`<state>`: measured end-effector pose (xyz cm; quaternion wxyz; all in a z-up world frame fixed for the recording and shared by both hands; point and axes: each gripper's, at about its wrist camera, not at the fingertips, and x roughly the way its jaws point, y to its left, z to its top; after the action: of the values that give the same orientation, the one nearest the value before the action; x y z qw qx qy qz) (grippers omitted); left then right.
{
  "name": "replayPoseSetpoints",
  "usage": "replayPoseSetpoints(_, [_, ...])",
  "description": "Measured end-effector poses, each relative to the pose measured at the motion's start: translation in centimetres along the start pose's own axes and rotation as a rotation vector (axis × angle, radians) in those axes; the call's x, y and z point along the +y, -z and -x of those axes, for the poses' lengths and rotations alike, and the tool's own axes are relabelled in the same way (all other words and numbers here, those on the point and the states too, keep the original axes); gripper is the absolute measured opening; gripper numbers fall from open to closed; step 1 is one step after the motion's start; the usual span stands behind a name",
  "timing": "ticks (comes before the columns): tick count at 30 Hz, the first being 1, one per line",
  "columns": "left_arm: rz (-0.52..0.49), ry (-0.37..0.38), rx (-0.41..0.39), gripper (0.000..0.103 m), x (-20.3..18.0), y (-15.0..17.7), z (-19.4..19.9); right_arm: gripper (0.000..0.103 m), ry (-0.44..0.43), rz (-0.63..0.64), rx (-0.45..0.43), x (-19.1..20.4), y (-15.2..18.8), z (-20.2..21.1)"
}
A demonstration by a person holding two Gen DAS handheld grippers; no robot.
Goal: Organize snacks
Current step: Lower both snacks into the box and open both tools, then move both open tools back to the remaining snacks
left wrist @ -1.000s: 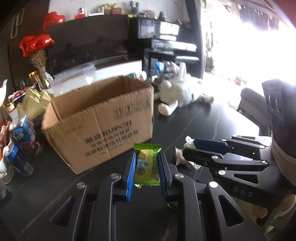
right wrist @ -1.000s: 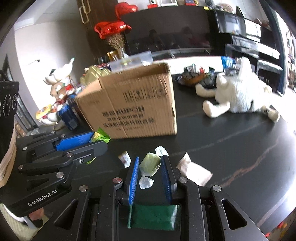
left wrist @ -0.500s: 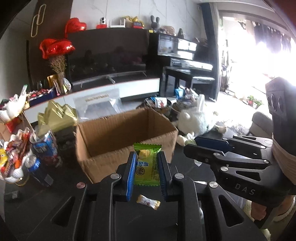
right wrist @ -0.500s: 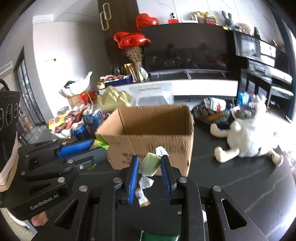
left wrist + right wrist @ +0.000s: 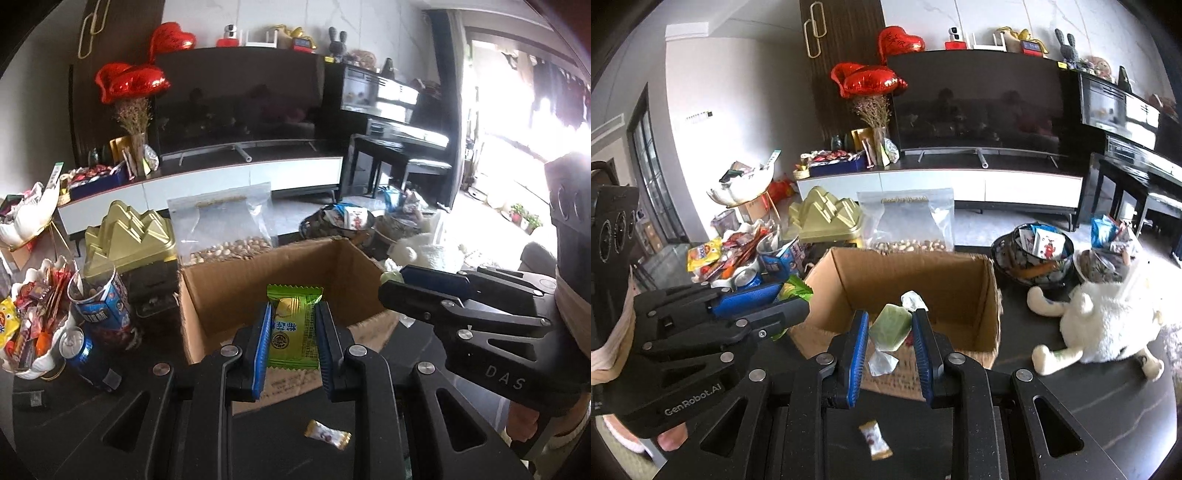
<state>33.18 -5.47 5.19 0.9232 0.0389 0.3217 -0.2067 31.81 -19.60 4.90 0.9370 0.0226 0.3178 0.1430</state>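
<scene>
jaws of left gripper [image 5: 291,334] pinching green snack packet [image 5: 293,325], "genrobot.ai", "das" on gripper bodies

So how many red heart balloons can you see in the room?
3: one heart balloon up beside the TV's top corner, two overlapping below it above the dried flowers. More may be hidden.

Home living room. Large dark television [image 5: 979,107] on low white media unit [image 5: 938,184] against marble-look wall. Upright black piano [image 5: 391,99] with bench [image 5: 399,166] beside it. Red heart foil balloons [image 5: 868,81] above vase of dried flowers [image 5: 875,122]. Trinkets and small camera [image 5: 955,35] along top ledge. White plush toy [image 5: 1108,314] and snack bowls [image 5: 1030,254] on dark table [image 5: 1089,387]. Bright daylight from doorway [image 5: 517,129] at side.
</scene>
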Motion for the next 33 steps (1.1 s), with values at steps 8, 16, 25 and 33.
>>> replayPoseSetpoints(8, [0.042, -0.005, 0.040, 0.024, 2.2, -1.3, -3.4, 0.026, -0.005, 0.005, 0.042, -0.7, -1.5, -3.8])
replayPoseSetpoints(16, [0.063, -0.085, 0.044, 0.045, 3.3, -1.3, -4.1, 0.052, 0.032, -0.015, 0.070, -1.4, -1.6, -5.7])
replayPoseSetpoints(25, [0.064, -0.108, 0.000, 0.055, 1.5, 0.3, -0.2, 0.054, 0.049, 0.008, 0.047, -1.0, 0.0, -2.0])
replayPoseSetpoints(33, [0.057, -0.114, -0.005, 0.059, -0.7, 2.5, 2.4, 0.058, 0.110, 0.051, 0.016, -0.5, 2.1, 1.7])
